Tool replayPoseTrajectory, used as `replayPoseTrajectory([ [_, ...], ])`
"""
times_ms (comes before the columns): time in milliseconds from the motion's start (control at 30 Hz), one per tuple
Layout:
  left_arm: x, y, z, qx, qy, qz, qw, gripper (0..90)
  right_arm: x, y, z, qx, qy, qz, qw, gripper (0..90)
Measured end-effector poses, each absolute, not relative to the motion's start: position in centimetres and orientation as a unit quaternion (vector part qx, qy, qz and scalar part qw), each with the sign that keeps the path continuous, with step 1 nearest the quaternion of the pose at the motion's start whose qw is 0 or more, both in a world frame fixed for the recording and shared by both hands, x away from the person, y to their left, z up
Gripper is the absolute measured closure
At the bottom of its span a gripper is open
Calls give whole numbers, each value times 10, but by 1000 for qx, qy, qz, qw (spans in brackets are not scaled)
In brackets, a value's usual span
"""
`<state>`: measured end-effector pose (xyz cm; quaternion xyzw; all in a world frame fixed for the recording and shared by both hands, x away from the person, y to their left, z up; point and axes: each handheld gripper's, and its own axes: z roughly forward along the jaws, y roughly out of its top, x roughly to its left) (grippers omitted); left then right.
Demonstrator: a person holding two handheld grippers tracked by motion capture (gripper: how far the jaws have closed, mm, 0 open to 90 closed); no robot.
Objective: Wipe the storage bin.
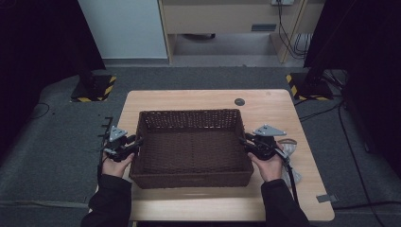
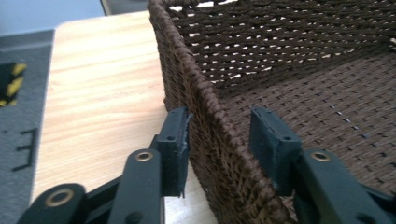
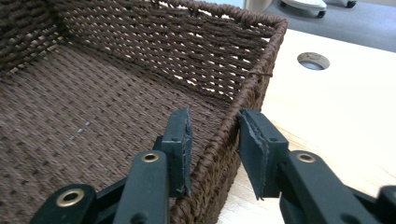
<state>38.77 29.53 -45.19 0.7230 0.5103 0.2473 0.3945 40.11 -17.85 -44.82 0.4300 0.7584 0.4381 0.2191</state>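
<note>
A dark brown woven basket [image 1: 191, 147] sits in the middle of the pale wooden surface [image 1: 208, 101], long side toward the person, and nothing lies in it. Taking the basket as the landmark, the left gripper [image 1: 135, 142] is at the middle of its left short wall and the right gripper [image 1: 247, 141] at the middle of its right short wall. Such a mirrored placement would keep a wide, flexible basket level if it is lifted or shifted.

In the left gripper view the jaws straddle the braided rim [image 2: 205, 100]: the outer pad [image 2: 180, 147] lies against or almost against the outside of the wall, while the inner pad [image 2: 268, 140] stands off from the weave over the basket floor. The jaws are spread, not pinching.

The right gripper view shows the same straddle, with the inner pad [image 3: 181, 142] over the basket floor close to the rim [image 3: 243, 95] and the outer pad [image 3: 254, 147] apart from the wall on the side of the surface. These jaws are also spread, with the wall between them but not clamped.

To the right of the basket, beside the right hand [image 1: 270, 166], lies a crumpled clear plastic wrapper [image 1: 288, 146]. Beyond the basket's far right corner is a round cable hole [image 1: 239, 101] in the surface.
</note>
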Motion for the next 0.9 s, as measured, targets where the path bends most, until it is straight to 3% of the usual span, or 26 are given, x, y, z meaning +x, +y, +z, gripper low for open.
replayPoseTrajectory([
  [467,378,302,-453,721,511,230,408,658,381,-176,-445,434,757,441,210,662],
  [900,377,301,-453,723,515,229,400,649,378,-211,-437,457,732,453,225,471],
])
